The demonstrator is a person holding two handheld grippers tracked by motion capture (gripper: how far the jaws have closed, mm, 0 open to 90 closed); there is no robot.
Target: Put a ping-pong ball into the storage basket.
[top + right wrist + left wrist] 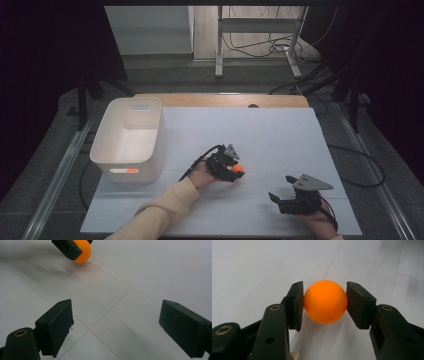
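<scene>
left gripper [325, 302] clamps the small orange plastic ball [325, 301]; transfer to the white plastic bin [131, 137] remains. right gripper [115, 327] jaws stand apart, empty.

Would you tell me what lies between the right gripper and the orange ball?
Only bare white table, seen in the right gripper view, separates the right gripper from the orange ball.

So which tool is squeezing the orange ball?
The left tool: its black pads press both sides of the round orange ball. The right tool stands open.
</scene>
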